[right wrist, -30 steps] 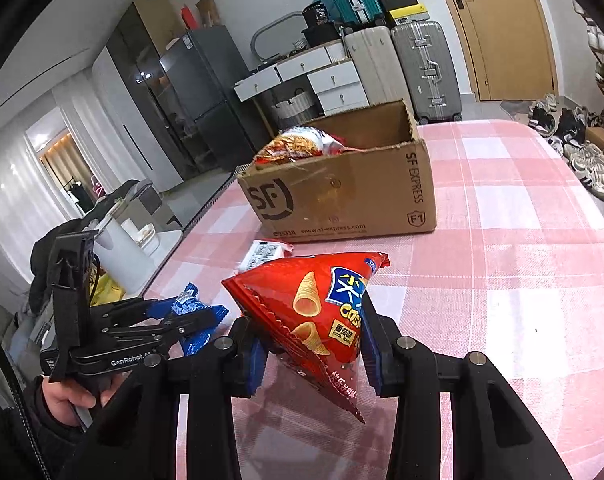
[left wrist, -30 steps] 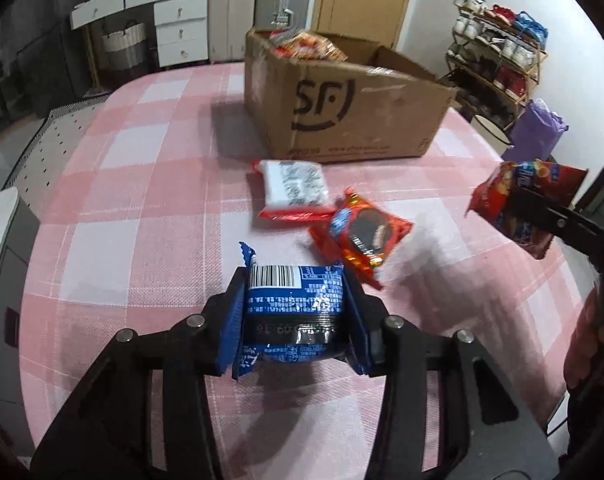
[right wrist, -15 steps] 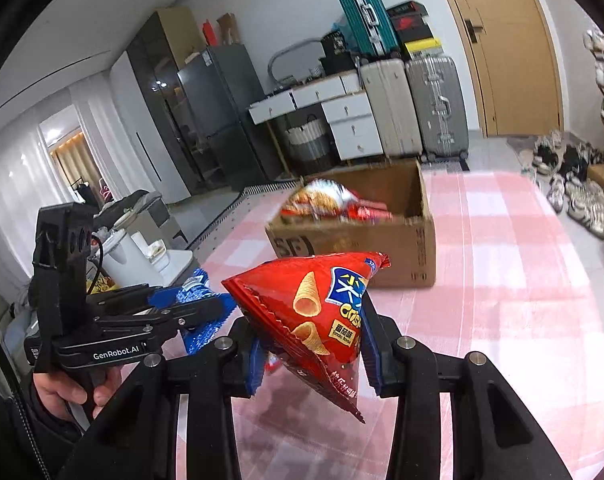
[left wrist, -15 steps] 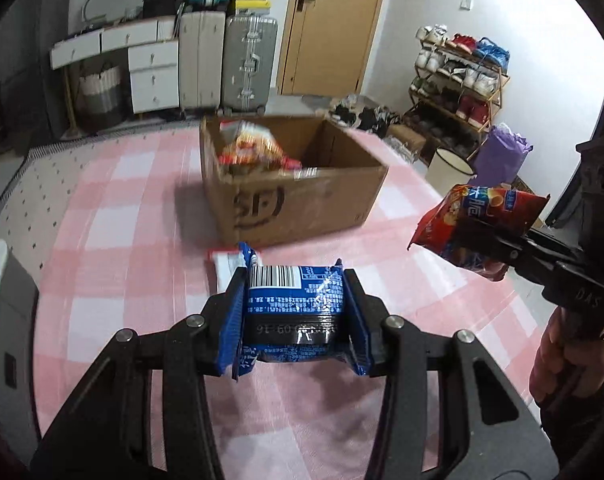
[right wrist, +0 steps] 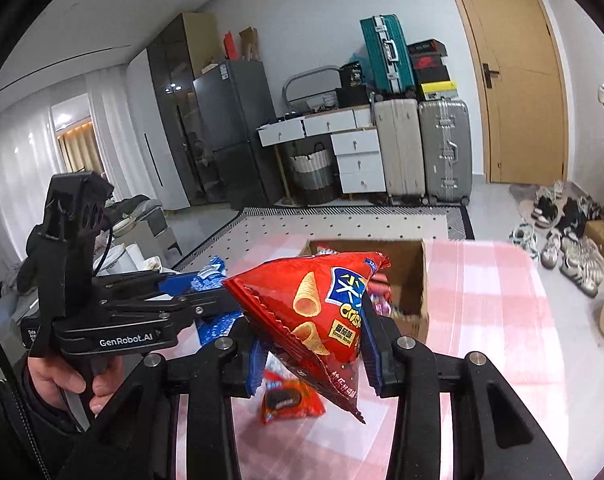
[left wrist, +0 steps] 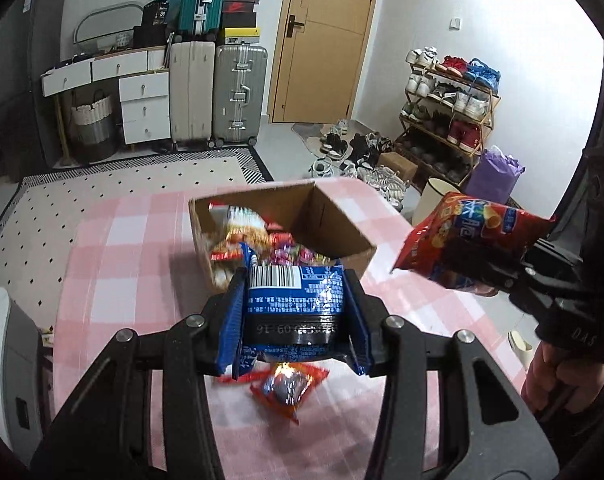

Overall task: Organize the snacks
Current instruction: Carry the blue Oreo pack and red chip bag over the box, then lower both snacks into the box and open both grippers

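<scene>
My left gripper [left wrist: 294,320] is shut on a blue snack packet [left wrist: 292,300] with a barcode, held in the air over the table. My right gripper [right wrist: 314,340] is shut on a red bag of cone crisps [right wrist: 322,312], also raised; that bag [left wrist: 474,248] shows at the right in the left wrist view. Beyond both stands an open cardboard box [left wrist: 342,232] holding several snack packs. Below the held packets a red cookie packet [left wrist: 288,388] lies on the pink checked tablecloth [left wrist: 122,260]; the same cookie packet [right wrist: 286,400] shows under the crisps.
A person's hands hold both grippers [right wrist: 62,384]. The table's far edge lies just behind the box. A patterned rug [left wrist: 122,184], suitcases [left wrist: 238,96], a white drawer unit [left wrist: 142,108] and a shoe rack [left wrist: 450,112] stand beyond. A grey appliance [left wrist: 6,352] sits at the left.
Both grippers have risen with their packets, so the box's inside now shows. The red cookie packet and the table have dropped lower in both views; the white packet is hidden.
</scene>
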Demonstrator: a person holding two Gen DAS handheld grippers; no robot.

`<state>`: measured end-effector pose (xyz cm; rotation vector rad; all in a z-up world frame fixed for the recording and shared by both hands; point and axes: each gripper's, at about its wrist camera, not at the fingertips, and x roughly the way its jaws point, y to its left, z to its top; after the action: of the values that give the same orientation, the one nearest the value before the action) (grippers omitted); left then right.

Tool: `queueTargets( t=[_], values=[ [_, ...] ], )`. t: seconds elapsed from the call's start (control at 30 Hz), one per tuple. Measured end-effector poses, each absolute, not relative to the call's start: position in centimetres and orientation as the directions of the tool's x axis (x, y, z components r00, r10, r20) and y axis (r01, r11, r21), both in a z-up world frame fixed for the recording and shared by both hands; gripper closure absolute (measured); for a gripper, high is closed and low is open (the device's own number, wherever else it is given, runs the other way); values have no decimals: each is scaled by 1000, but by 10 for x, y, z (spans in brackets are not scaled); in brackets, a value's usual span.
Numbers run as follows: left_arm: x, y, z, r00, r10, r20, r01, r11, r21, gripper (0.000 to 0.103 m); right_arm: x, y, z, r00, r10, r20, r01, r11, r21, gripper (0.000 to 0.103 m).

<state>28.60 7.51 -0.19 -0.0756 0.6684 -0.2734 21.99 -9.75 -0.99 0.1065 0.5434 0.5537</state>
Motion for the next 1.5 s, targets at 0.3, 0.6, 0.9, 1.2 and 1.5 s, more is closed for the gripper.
queueTargets(
  t=[0.3, 0.6, 0.9, 1.2, 1.5],
  values=[
    [342, 71, 26, 760, -264, -594, 202, 965, -169, 60, 270, -87, 21, 720, 534, -442, -468, 845, 258, 64],
    [405, 64, 36, 781, -237, -577, 190, 971, -143, 60, 343, -87, 26, 724, 506, -470, -437, 863, 256, 64],
    [475, 55, -1, 744, -243, -623, 189, 970, -153, 60, 409, -78, -14, 692, 470, -548, -401, 881, 251, 63],
    [525, 56, -53, 681, -262, -684, 179, 965, -192, 60, 454, -74, -57, 665, 433, -608, -359, 900, 249, 63],
    [538, 73, -77, 654, -258, -711, 100, 961, -257, 24, 464, -86, -71, 665, 447, -598, -337, 894, 294, 32]
  ],
)
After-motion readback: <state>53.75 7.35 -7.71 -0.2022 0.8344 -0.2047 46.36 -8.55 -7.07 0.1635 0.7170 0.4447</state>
